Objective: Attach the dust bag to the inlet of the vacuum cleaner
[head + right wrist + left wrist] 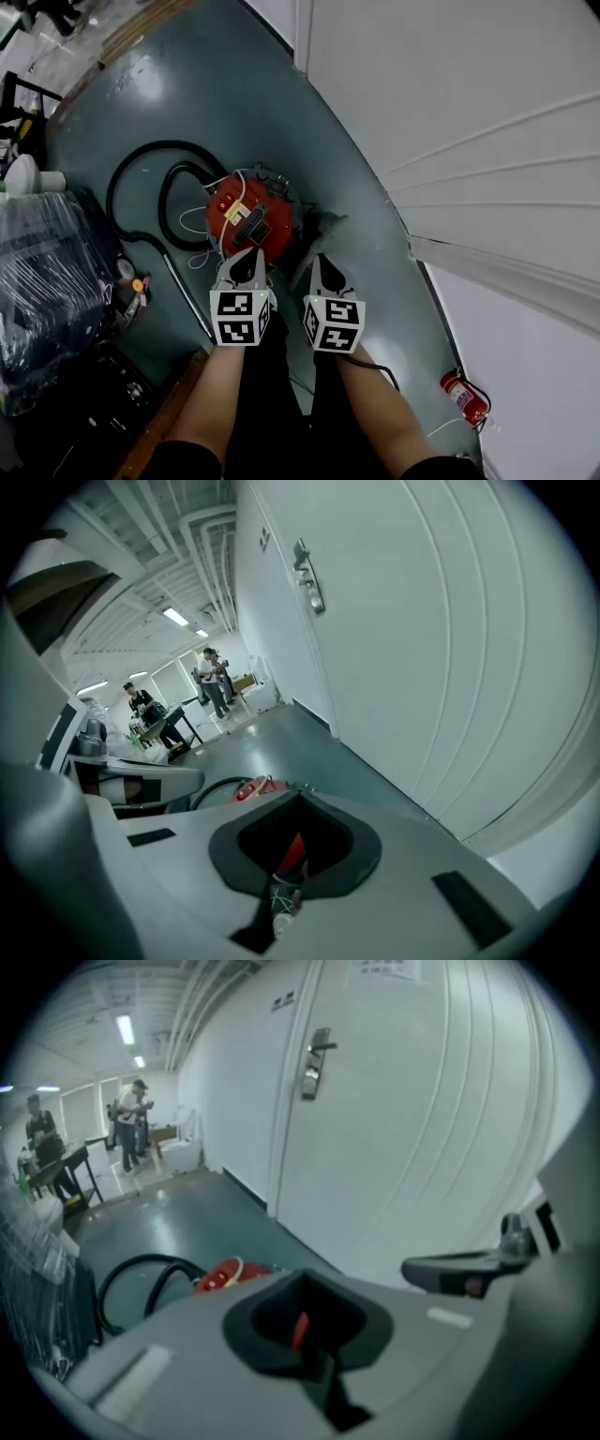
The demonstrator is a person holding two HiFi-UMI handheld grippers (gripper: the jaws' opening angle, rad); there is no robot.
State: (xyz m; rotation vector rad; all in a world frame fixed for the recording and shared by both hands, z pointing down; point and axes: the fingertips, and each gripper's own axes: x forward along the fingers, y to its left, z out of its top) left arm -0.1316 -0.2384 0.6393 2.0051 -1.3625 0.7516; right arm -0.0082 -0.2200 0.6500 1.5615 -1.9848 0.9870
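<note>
The left claw [248,255] is pinched shut with nothing in it: in its own view the dark pads meet, and only a sliver of red shows through the slit between them. The right claw [324,262] is likewise closed and empty, with red and a bit of white cord glimpsed past its tips. Both point steeply down at the floor [187,94], side by side and near each other, and neither touches anything.

In the head view the red vacuum cleaner [246,217] lies on the floor at 12 o'clock from the left claw and about 10 o'clock from the right. Its black hose [141,150] loops away toward 10 o'clock, and a white cord [195,225] trails beside the body.

A grey crumpled shape [323,232] touches the vacuum cleaner at its 3 o'clock side. I take it for the dust bag, though it is too small to be sure. It sits at 12 o'clock from the right claw, and its long axis seems to run from 7 to 1 o'clock. The right claw is the nearer one, so the bag looks like its pick, with the left claw placed to steady the vacuum cleaner.
</note>
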